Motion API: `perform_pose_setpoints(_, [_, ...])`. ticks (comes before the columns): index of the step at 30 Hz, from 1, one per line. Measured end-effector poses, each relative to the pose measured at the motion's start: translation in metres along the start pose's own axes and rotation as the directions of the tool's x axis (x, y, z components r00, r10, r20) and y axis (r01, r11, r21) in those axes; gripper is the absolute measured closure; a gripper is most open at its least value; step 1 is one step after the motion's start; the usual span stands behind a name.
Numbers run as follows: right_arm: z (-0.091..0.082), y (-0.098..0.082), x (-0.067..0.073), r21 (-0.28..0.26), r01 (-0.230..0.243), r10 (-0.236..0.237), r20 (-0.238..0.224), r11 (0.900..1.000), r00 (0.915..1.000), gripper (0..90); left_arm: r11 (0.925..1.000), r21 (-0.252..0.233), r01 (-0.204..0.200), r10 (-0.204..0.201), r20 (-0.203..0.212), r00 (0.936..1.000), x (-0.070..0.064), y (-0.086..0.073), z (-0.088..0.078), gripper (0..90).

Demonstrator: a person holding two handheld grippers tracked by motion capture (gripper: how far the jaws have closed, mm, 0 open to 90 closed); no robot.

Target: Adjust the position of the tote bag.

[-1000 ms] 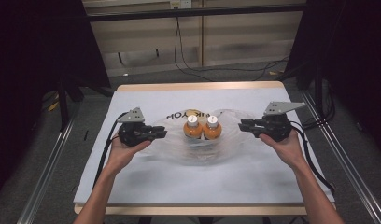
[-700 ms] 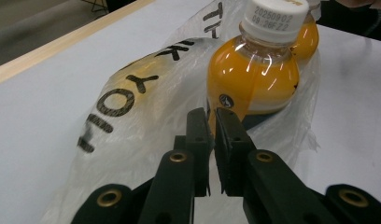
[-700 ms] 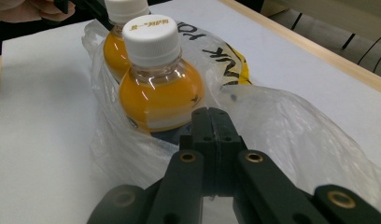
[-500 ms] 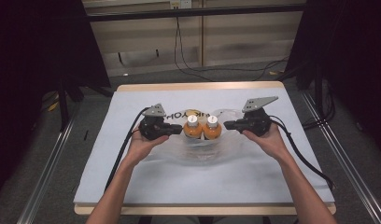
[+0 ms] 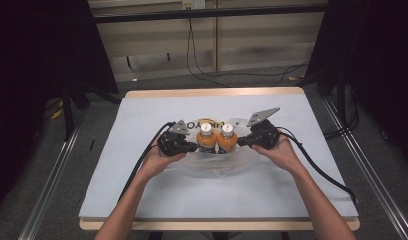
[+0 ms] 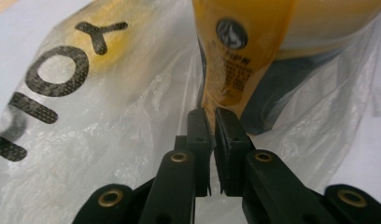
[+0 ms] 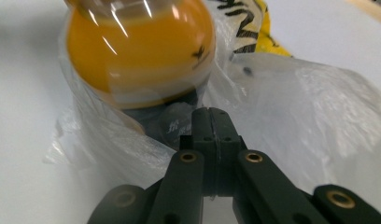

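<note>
— Where, exactly?

— Centre of the high view, on the white table point(image 5: 142, 200): two orange bottles point(image 5: 217, 141), upright and side by side, inside a clear bag point(image 5: 212, 167).

— And the tongs?

— Flanking the bag. Left gripper point(image 5: 194, 146) just left of the bottles, having just been closing, now nearly shut with a fold of the film pinched between the tips in the left gripper view. Right gripper point(image 5: 240, 142) just right of them, clamped fully shut against the bag's film; hard to tell whether any plastic is caught between those tips.

— How far along?

— Seemingly early. Bottles already bagged and standing, both sides of the bag reached, at least the left side gripped. Bag resting on the table, not lifted. Likely left to do: confirming the right-hand pinch, then raising or opening the bag without tipping the bottles.
</note>
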State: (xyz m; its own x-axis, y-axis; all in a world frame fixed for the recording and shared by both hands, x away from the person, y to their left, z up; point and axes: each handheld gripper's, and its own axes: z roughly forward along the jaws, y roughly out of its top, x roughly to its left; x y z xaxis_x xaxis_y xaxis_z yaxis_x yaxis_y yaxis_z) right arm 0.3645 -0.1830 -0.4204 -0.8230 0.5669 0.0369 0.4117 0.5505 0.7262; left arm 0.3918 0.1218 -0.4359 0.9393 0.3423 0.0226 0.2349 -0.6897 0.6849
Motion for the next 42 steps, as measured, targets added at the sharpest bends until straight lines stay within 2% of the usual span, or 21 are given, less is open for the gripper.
perform_pose_setpoints(1, [0.004,-0.001,0.000,0.022,0.008,-0.008,-0.001,1.000,1.0000,90.0,0.9999,-0.005,0.014,-0.014,-0.007,0.9999,-0.002,0.000,0.002,84.7])
perform_pose_setpoints(6, [0.021,-0.007,-0.002,0.098,0.014,-0.012,-0.015,0.995,0.9998,90.0,0.9997,0.024,0.000,0.000,0.001,1.0000,-0.002,-0.002,0.006,85.7])
perform_pose_setpoints(7, [0.023,-0.008,-0.002,0.113,0.014,-0.013,-0.013,0.993,0.9998,90.0,0.9988,0.044,-0.023,0.023,0.002,0.9997,-0.002,-0.002,0.007,86.8])
perform_pose_setpoints(10, [0.028,-0.010,-0.002,0.140,0.021,-0.021,-0.003,0.990,0.9998,90.0,0.9959,0.087,-0.025,0.028,-0.031,0.9991,-0.004,-0.004,0.014,87.3])
perform_pose_setpoints(12, [0.032,-0.013,-0.003,0.171,0.033,-0.035,0.011,0.985,0.9993,90.0,0.9924,0.117,-0.038,0.041,-0.026,0.9988,-0.003,-0.004,0.016,87.7])
perform_pose_setpoints(14, [0.036,-0.017,-0.004,0.206,0.039,-0.045,0.024,0.978,0.9987,90.0,0.9884,0.146,-0.041,0.051,-0.068,0.9964,-0.004,-0.006,0.018,88.0])
perform_pose_setpoints(16, [0.039,-0.020,-0.005,0.238,0.044,-0.055,0.039,0.970,0.9977,90.0,0.9869,0.155,-0.044,0.055,-0.069,0.9961,-0.001,-0.009,0.019,88.8])
perform_pose_setpoints(17, [0.041,-0.022,-0.005,0.249,0.050,-0.061,0.039,0.967,0.9974,90.0,0.9830,0.179,-0.043,0.058,-0.078,0.9953,-0.001,-0.011,0.019,89.0])
perform_pose_setpoints(21, [0.041,-0.022,-0.005,0.267,0.065,-0.084,0.061,0.962,0.9946,90.0,0.9730,0.222,-0.062,0.086,-0.101,0.9911,0.000,-0.014,0.022,89.8])
perform_pose_setpoints(23, [0.040,-0.023,-0.007,0.282,0.070,-0.099,0.090,0.957,0.9909,90.0,0.9744,0.218,-0.055,0.077,-0.097,0.9923,0.001,-0.016,0.022,90.0])
perform_pose_setpoints(24, [0.039,-0.023,-0.007,0.291,0.071,-0.105,0.103,0.954,0.9891,90.0,0.9736,0.219,-0.064,0.089,-0.106,0.9904,0.002,-0.016,0.022,90.0])
perform_pose_setpoints(27, [0.036,-0.024,-0.010,0.321,0.080,-0.133,0.144,0.944,0.9806,90.0,0.9703,0.236,-0.054,0.083,-0.115,0.9899,0.004,-0.019,0.019,90.0])
perform_pose_setpoints(28, [0.035,-0.025,-0.011,0.324,0.069,-0.124,0.154,0.944,0.9802,90.0,0.9680,0.245,-0.056,0.088,-0.125,0.9882,0.006,-0.020,0.018,90.0])
perform_pose_setpoints(30, [0.033,-0.028,-0.015,0.312,0.059,-0.112,0.154,0.948,0.9816,90.0,0.9683,0.245,-0.048,0.080,-0.121,0.9895,0.008,-0.023,0.016,90.0])
perform_pose_setpoints(31, [0.032,-0.029,-0.016,0.309,0.058,-0.110,0.155,0.949,0.9818,90.0,0.9661,0.253,-0.050,0.086,-0.133,0.9873,0.010,-0.024,0.014,90.0])
perform_pose_setpoints(33, [0.030,-0.030,-0.018,0.335,0.064,-0.129,0.175,0.940,0.9762,90.0,0.9627,0.265,-0.057,0.097,-0.140,0.9854,0.010,-0.026,0.011,90.0])
perform_pose_setpoints(37, [0.026,-0.032,-0.021,0.342,0.044,-0.113,0.187,0.939,0.9759,90.0,0.9584,0.281,-0.052,0.099,-0.156,0.9828,0.010,-0.029,0.008,90.0])
perform_pose_setpoints(38, [0.025,-0.033,-0.022,0.350,0.042,-0.115,0.191,0.936,0.9747,90.0,0.9541,0.292,-0.066,0.121,-0.174,0.9773,0.009,-0.029,0.008,90.0])
perform_pose_setpoints(39, [0.024,-0.034,-0.024,0.352,0.037,-0.111,0.193,0.935,0.9748,90.0,0.9494,0.306,-0.071,0.128,-0.170,0.9772,0.009,-0.029,0.007,90.0])
perform_pose_setpoints(40, [0.022,-0.035,-0.025,0.353,0.027,-0.103,0.197,0.935,0.9749,90.0,0.9527,0.296,-0.069,0.125,-0.174,0.9769,0.010,-0.031,0.007,90.0])
perform_pose_setpoints(42, [0.020,-0.037,-0.027,0.362,0.004,-0.086,0.211,0.932,0.9737,90.0,0.9510,0.302,-0.065,0.121,-0.170,0.9779,0.011,-0.033,0.004,90.0])
